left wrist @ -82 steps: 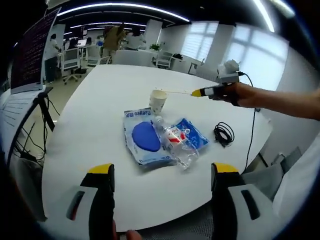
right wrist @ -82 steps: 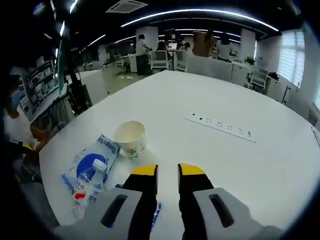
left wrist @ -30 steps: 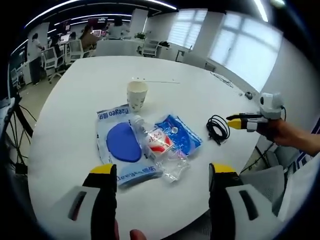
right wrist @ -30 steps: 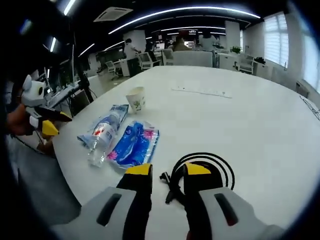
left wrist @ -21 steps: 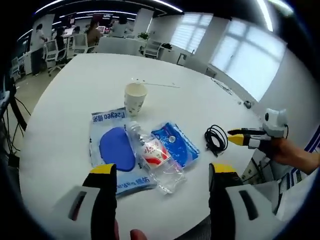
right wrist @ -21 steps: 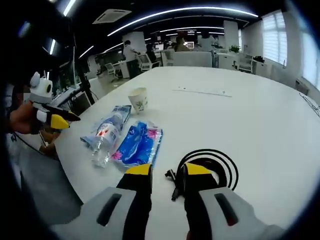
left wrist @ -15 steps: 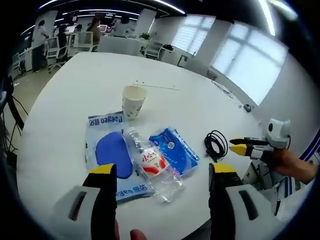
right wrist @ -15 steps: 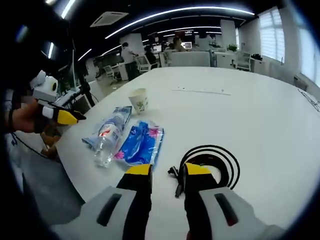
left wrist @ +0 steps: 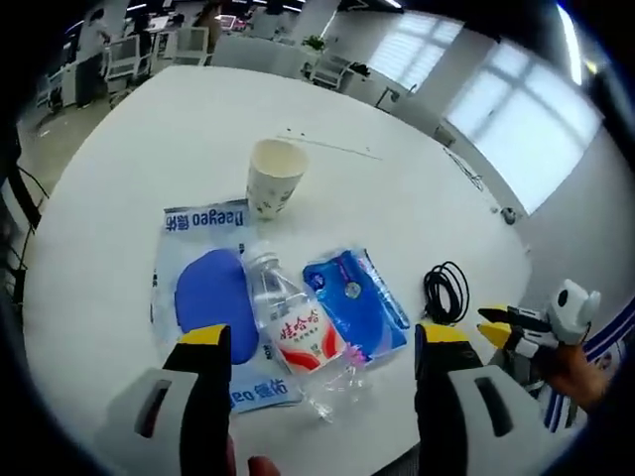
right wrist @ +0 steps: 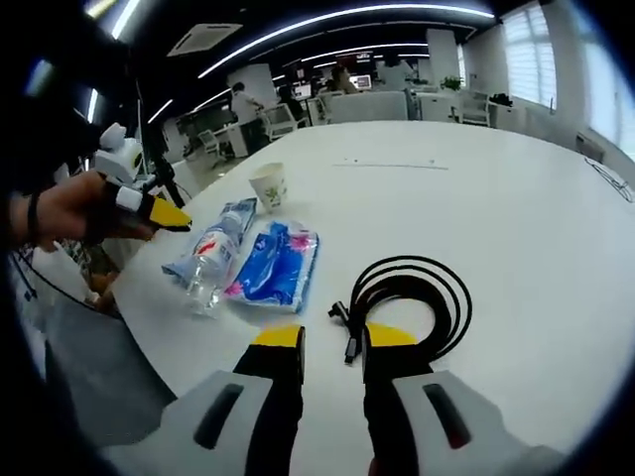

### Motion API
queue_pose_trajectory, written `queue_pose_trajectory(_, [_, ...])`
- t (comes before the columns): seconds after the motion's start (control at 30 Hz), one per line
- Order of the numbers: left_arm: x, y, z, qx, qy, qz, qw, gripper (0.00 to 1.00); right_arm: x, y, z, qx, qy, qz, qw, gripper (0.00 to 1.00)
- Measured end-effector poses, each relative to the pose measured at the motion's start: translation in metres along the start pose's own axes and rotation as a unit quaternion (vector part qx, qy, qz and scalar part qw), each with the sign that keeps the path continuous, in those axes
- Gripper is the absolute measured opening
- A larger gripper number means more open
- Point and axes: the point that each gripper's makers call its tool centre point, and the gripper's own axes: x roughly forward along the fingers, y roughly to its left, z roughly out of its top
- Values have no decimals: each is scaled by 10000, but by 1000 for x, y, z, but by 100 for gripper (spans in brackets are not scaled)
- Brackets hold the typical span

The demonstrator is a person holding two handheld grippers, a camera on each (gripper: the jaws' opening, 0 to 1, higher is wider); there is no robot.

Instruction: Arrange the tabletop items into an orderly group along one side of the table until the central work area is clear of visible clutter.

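- Since the earlier frames, both my cameras are sitting closer over the table [left wrist: 119, 178]: in the left gripper view the bottle now lies just past my jaws, and in the right gripper view the cable coil looms larger.
- Left gripper view: I am holding my left claw [left wrist: 319, 339] wide apart, gripping nothing, above the near table edge.
- Between and beyond its jaws the bottle [left wrist: 293, 332] is lying on its side, red label up, resting across a clear pouch with a blue disc [left wrist: 209, 290].
- Just right of the bottle a blue packet [left wrist: 357, 313] is lying flat, touching it.
- Farther on, the paper cup [left wrist: 273, 177] is standing upright, just beyond the pouch.
- At right, the black cable [left wrist: 447, 291] is lying coiled near the table edge, and my right claw [left wrist: 496, 327] is hovering just beside it.
- Right gripper view: I am keeping my right claw [right wrist: 333, 338] narrow, holding nothing, its tips just short of the cable [right wrist: 412, 297] plug ends.
- Left of the cable, well apart, the packet [right wrist: 278, 266], bottle [right wrist: 211, 256] and cup [right wrist: 268, 186] are lying in a row.
- My left claw [right wrist: 171, 213] is hovering over the bottle's side of the table [right wrist: 516, 188].
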Motion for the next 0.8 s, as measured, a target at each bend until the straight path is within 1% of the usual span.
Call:
queue_pose_trajectory(0.07, [8,5,-3,-35,140,209,9997,77,-1,-2,0,21,-13,-18,10000,21])
queue_pose_trajectory(0.1, [10,8,-9,-33,340,360,9988,77,-2,-3,-1,40,-22,-36,10000,21])
queue_pose_trajectory(0.13, [12,9,-11,-69,391,428,9983,77,-2,-4,-1,54,-23,-45,10000,21])
queue_pose_trajectory(0.17, [16,9,-10,-138,369,453,9982,77,-3,-5,-1,67,-27,-63,10000,21])
queue_pose_trajectory(0.23, [22,10,-12,-265,440,560,9971,78,-5,-7,-2,77,-30,-74,9999,21])
queue_pose_trajectory(0.37, [30,13,-13,-353,512,723,9954,78,-7,-9,-3,84,-35,-92,9999,21])
queue_pose_trajectory(0.53, [41,14,-14,-361,639,860,9936,76,-7,-9,-4,89,-27,-54,9999,24])
queue_pose_trajectory(0.63, [47,17,-15,-236,731,955,9925,74,-8,-7,-4,71,-32,0,10000,27])
queue_pose_trajectory(0.7, [50,19,-14,-228,754,986,9920,74,-8,-5,-3,66,-30,26,10000,29])
queue_pose_trajectory(0.8, [52,23,-15,-147,783,1081,9909,68,-9,-6,-3,52,-36,33,10000,31])
